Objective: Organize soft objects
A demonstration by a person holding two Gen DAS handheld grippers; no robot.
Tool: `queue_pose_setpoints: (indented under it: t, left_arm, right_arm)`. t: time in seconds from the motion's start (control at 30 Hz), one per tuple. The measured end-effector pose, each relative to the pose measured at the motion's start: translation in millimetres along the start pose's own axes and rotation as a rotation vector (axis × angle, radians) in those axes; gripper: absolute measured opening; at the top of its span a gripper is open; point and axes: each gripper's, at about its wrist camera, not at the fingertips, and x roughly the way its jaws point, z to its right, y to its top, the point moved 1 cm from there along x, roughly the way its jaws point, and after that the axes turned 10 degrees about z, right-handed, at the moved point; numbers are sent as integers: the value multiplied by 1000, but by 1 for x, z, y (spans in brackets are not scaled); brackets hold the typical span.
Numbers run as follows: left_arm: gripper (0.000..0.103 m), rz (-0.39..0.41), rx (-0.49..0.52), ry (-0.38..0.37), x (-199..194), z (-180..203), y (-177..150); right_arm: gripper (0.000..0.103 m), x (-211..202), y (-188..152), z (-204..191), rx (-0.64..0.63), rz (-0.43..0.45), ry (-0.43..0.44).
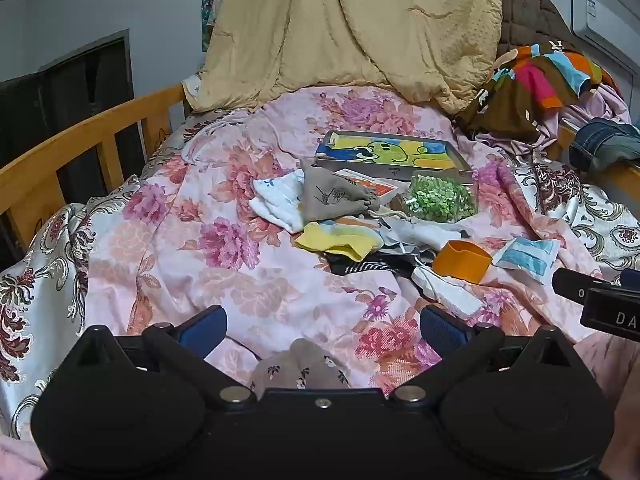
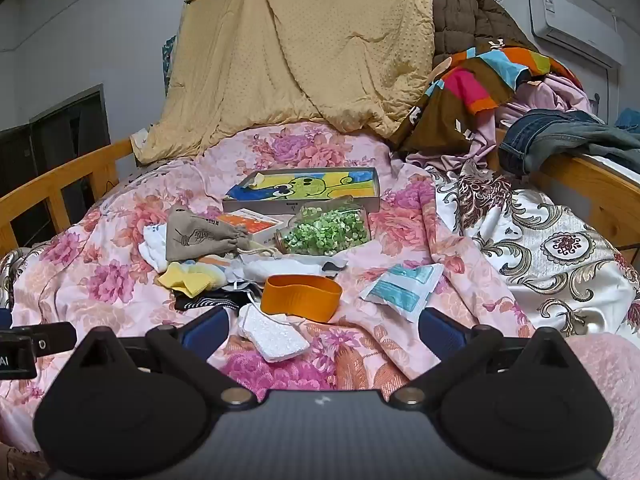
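Item count on the bed

Lying in view: one grey drawstring pouch (image 2: 202,237), one orange band (image 2: 301,298), one yellow sock (image 2: 187,279), one cartoon-printed box (image 2: 304,192), one bag of green pieces (image 2: 326,232).

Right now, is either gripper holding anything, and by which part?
Nothing is held. The left gripper and right gripper are both open above the floral bedspread, touching none of the clutter.

Both wrist cams sit low over the floral bedspread (image 1: 168,248), facing the headboard-end tan quilt (image 2: 304,48); both share the central clutter pile.

Grey walls (image 2: 80,20), wooden bed frame (image 1: 72,136), wall air conditioner (image 2: 576,32)
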Motion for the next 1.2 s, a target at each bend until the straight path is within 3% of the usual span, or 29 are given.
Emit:
queue_pose_setpoints:
  t: [0.33,0.57,0.73,1.2]
  left_arm:
    - [102,-5,-4,-2,0,0,0]
    - [102,-9,-20,17,0,-2,1]
    - [102,-52,-62,18,17,-9,4]
    - [102,-149,-65,121,50,-15,6]
  right_arm:
    - [103,1,0,0,-1,-5,0]
    - [103,12,3,2,30,-77,6]
    - [103,24,7,5,55,-97,7]
    - [103,50,-1,4,46,-155,56]
